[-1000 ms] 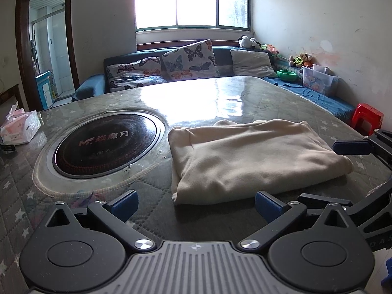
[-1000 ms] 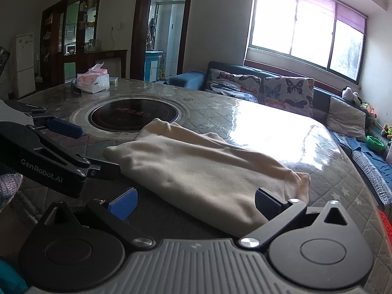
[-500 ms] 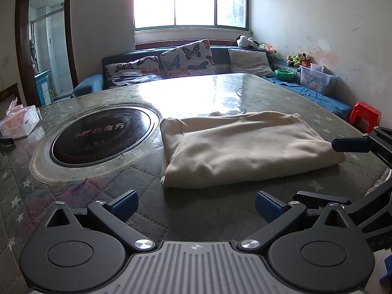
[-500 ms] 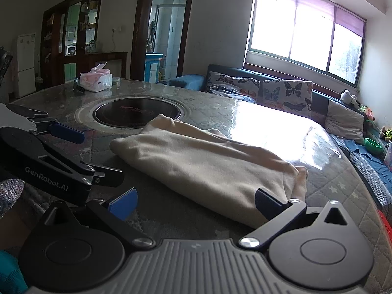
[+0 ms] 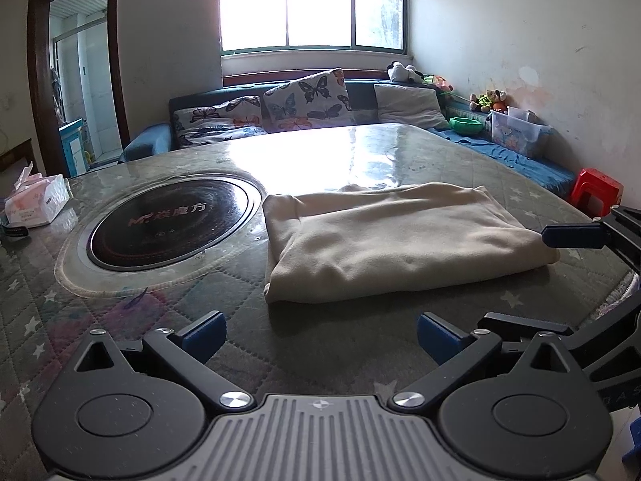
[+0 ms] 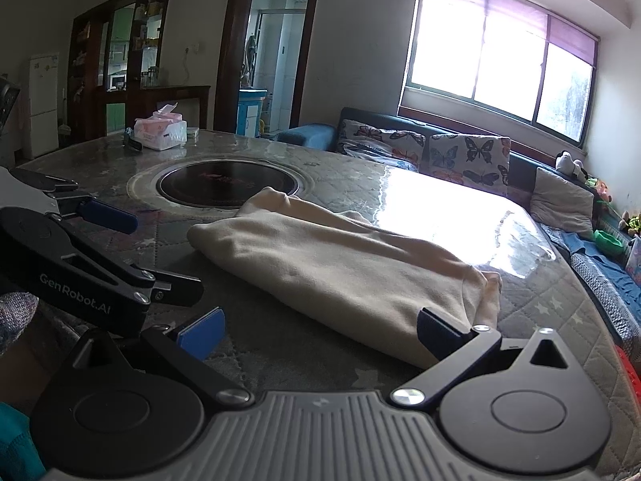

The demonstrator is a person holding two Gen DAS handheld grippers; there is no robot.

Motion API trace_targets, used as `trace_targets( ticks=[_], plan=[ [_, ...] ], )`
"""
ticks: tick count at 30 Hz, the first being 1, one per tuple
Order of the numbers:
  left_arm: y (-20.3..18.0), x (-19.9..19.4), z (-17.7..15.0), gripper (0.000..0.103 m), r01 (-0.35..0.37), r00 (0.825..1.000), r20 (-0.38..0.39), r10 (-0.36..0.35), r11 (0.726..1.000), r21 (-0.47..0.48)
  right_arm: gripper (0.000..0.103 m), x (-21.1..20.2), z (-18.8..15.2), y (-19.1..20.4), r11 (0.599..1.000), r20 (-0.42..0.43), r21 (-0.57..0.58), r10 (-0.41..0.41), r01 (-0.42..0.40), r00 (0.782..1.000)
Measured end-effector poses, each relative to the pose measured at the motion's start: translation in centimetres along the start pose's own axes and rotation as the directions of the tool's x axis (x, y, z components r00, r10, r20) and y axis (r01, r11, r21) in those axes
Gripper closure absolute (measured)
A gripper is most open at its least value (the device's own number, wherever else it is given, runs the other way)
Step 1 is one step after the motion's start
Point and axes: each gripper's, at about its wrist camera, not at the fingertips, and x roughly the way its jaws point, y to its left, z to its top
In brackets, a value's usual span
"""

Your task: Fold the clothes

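We're holding the left gripper point(image 5: 320, 330) low over the table point(image 5: 360, 160), fingers spread wide w/ nothing btwn them; its blue pads point(image 5: 202, 330) are hovering just short of the near edge of the folded cream garment point(image 5: 392, 240). The garment is lying flat on the quilted, glass-covered top, just right of the round black cooktop inset point(image 5: 172, 220), its left edge near the cooktop's rim. We're also seeing the right gripper point(image 5: 577, 276) at the right edge of this view, one blue pad sitting by the garment's right end; whether it's touching the cloth, can't tell

From the right wrist cam, the right gripper point(image 6: 320, 330) is also standing open, fingers apart and gripping nothing. Its right fingertip point(image 6: 438, 332) is overlapping the garment's point(image 6: 344, 268) near corner in view, contact unclear. The left gripper point(image 6: 132, 260) is showing at left, open, beside the cloth's other end. A tissue pack point(image 6: 160, 134) is sitting at the table's far side, well apart from the garment, and a sofa w/ butterfly cushions point(image 6: 468, 152) is running behind the table
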Motion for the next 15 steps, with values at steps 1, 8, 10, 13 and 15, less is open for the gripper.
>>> trace_targets(
  ticks=[1, 8, 10, 13, 15],
  plan=[
    [-0.03, -0.08, 0.02, 0.000, 0.000, 1.000, 0.002, 0.000, 1.000, 0.001, 0.000, -0.10, -0.01, 0.01, 1.000, 0.001, 0.000, -0.002, 0.002, 1.000],
    [-0.31, -0.60, 0.23, 0.000, 0.001, 1.000, 0.012, -0.001, 1.000, 0.009, 0.000, -0.70, -0.19, -0.10, 1.000, 0.006, -0.004, -0.012, 0.012, 1.000],
    [-0.38, -0.71, 0.34, 0.000, 0.003, 1.000, 0.015, -0.003, 1.000, 0.011, 0.000, -0.82, -0.17, -0.12, 1.000, 0.006, -0.010, -0.016, 0.016, 1.000],
    [-0.42, -0.78, 0.51, 0.000, 0.004, 1.000, 0.019, -0.004, 1.000, 0.009, 0.000, -0.87, -0.04, -0.22, 1.000, 0.009, -0.017, -0.020, 0.020, 1.000],
    [-0.39, -0.69, 0.57, 0.000, 0.005, 1.000, 0.015, -0.005, 1.000, 0.005, 0.000, -0.83, 0.01, -0.25, 1.000, 0.009, -0.017, -0.021, 0.021, 1.000]
  ],
)
